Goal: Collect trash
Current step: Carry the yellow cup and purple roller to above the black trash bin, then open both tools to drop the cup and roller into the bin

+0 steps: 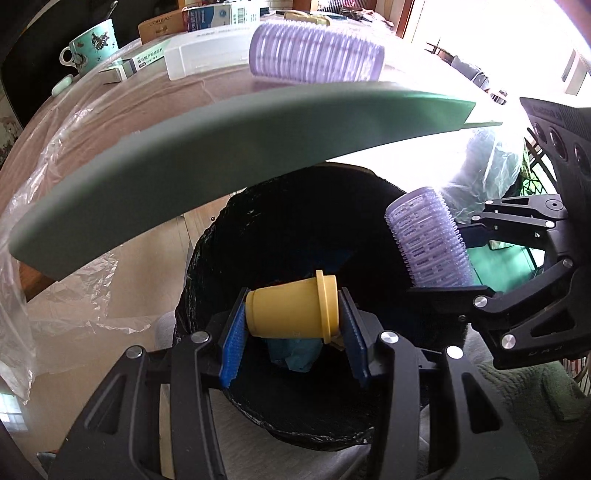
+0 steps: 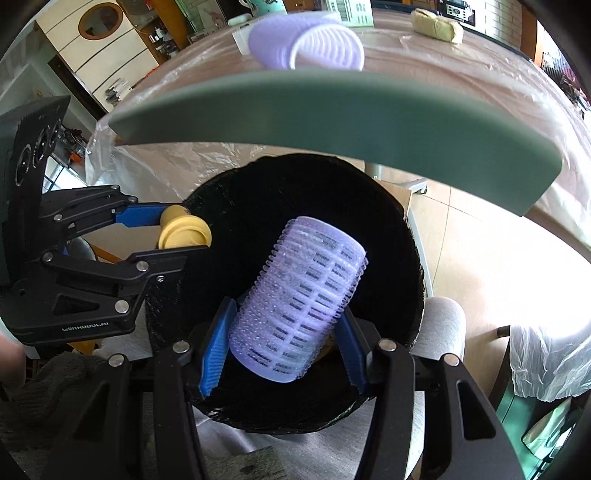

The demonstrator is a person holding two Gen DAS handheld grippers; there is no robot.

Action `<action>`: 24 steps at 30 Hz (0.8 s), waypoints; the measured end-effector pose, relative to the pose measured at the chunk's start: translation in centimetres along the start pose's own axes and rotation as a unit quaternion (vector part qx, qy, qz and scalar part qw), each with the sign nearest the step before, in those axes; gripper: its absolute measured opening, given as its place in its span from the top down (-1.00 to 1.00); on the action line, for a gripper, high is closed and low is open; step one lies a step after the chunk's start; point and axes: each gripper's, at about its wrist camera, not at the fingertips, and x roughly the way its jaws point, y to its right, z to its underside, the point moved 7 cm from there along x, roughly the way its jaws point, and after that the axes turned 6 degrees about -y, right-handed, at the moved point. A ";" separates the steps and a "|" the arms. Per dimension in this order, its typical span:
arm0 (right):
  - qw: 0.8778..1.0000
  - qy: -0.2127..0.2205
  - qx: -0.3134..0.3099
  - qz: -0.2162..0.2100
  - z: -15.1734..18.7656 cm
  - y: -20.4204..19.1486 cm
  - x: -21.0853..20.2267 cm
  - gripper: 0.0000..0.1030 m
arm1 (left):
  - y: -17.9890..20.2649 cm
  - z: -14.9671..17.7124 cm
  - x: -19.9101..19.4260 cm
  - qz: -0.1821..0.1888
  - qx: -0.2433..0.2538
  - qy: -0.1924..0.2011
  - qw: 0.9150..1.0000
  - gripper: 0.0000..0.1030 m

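Hanging over the black-lined bin [image 1: 295, 417], both tongs had their hands full, pretty much. The left tongs [image 1: 293, 325] were pinching a little yellow cup [image 1: 291, 308] sideways, blue pads pressed on its bottom and its lid end, right above the bin's opening. Down inside the bin there was a crumpled bit of blue stuff [image 1: 293, 356] just under the cup. The right tongs [image 2: 282, 345] were clamped on a purple hair roller [image 2: 299, 299], standing tilted between the blue pads, jaws spread only as wide as the roller itself, also over the bin's dark mouth.

From the right camera, the left tongs came in from the left side, with the cup at the bin's rim [image 2: 413, 236]. A second purple roller [image 1: 316, 51] sat back on the desk [image 1: 122, 118], which was covered in clear plastic sheet, behind a grey-green edge strip [image 1: 221, 147]. A teal mug [image 1: 92, 44] and some boxes [image 1: 207, 16] were further back.
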 end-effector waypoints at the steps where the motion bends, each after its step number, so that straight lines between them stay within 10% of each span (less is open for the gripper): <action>1: 1.000 -0.002 0.000 0.002 0.0 0.1 0.2 -0.02 | 0.0 0.0 0.2 -0.002 0.000 -0.001 1.000 0.08; 24: 1.000 -0.013 0.003 0.026 -0.1 0.8 1.9 -0.02 | 0.0 0.2 2.1 -0.017 0.001 -0.016 1.000 0.08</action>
